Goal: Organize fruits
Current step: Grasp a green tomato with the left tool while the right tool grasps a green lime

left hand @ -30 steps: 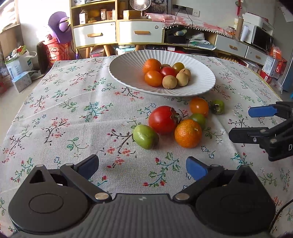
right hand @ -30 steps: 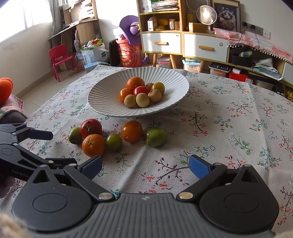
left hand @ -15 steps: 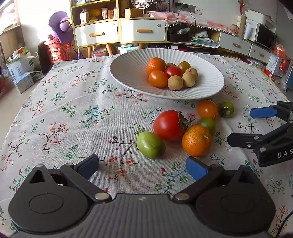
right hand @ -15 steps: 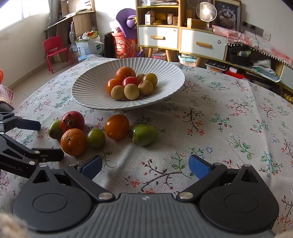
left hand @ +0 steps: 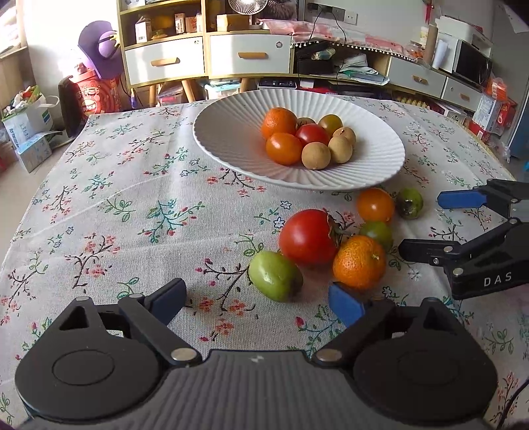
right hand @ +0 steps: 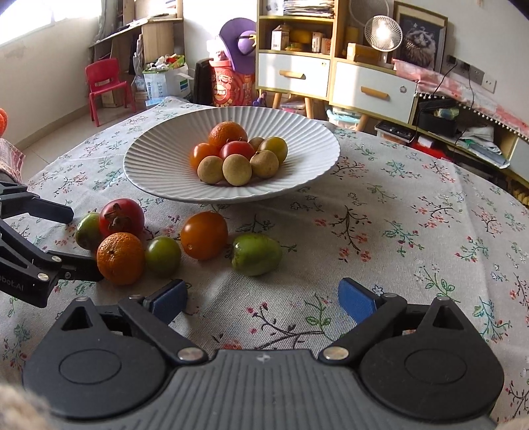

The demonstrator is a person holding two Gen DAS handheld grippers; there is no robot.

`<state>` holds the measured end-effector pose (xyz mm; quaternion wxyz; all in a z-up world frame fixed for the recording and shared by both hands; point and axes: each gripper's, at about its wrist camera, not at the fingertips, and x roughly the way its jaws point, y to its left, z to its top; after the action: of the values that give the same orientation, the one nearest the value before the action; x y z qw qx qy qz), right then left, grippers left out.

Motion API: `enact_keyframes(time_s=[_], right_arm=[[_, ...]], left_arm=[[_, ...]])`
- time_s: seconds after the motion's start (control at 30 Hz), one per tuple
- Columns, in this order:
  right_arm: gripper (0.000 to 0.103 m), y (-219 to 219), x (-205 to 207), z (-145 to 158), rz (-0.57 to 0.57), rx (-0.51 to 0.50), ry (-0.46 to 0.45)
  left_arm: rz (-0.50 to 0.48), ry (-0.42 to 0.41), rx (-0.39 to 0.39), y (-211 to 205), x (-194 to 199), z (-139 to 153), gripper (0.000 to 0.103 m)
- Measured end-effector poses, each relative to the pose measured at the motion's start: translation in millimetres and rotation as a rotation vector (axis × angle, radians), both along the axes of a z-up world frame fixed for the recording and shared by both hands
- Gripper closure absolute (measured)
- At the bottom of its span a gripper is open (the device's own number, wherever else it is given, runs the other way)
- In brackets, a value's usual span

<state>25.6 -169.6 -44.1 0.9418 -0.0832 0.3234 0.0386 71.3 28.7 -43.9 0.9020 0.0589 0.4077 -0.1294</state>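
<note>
A white ribbed plate (left hand: 231, 149) (right hand: 158, 165) holds several fruits. On the cloth in front of it lie a green fruit (left hand: 275, 275) (right hand: 86, 230), a red tomato (left hand: 309, 236) (right hand: 121, 217), a tangerine (left hand: 359, 262) (right hand: 120, 258), a small green tomato (left hand: 377, 231) (right hand: 163, 255), an orange tomato (left hand: 375, 204) (right hand: 204, 235) and another green fruit (left hand: 410, 202) (right hand: 256, 253). My left gripper (left hand: 261, 299) (right hand: 69, 238) is open, just short of the nearest green fruit. My right gripper (right hand: 263, 299) (left hand: 429, 225) is open, just short of the other green fruit.
The table carries a floral cloth (left hand: 132, 215). Behind it stand white drawer cabinets (left hand: 205, 56), a small fan (right hand: 383, 31) and a red child's chair (right hand: 105, 86). The table's edge (right hand: 496, 185) curves away at the right.
Both grippers have moved forward toward the loose fruit; the fruits look larger and nearer. Both stay open. No fruit has moved.
</note>
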Motion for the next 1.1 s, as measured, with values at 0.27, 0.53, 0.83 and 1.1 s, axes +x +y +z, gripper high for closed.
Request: enact_keyframes(time_s=[0.27, 0.53, 0.83, 1.1], right_arm=[[0.022, 1.4, 2.5, 2.8, 0.009, 0.005, -0.011], [0.042, 3.3, 4.7, 6.1, 0.014, -0.002, -0.02], [0.067, 1.0, 5.1, 9.0, 0.034, 0.024, -0.015], [0.073, 1.8, 3.7, 9.6, 0.033, 0.035, -0.015]], left_arm=[[0.016, 0.003, -0.017, 5.7, 1.5, 4.1, 0.037], [0.011, 0.01, -0.043, 8.5, 2.2, 6.3, 0.056], [0.013, 0.012, -0.073, 9.8, 1.4, 7.6, 0.078], [0.009, 0.03, -0.085, 8.3, -0.8, 9.7, 0.081]])
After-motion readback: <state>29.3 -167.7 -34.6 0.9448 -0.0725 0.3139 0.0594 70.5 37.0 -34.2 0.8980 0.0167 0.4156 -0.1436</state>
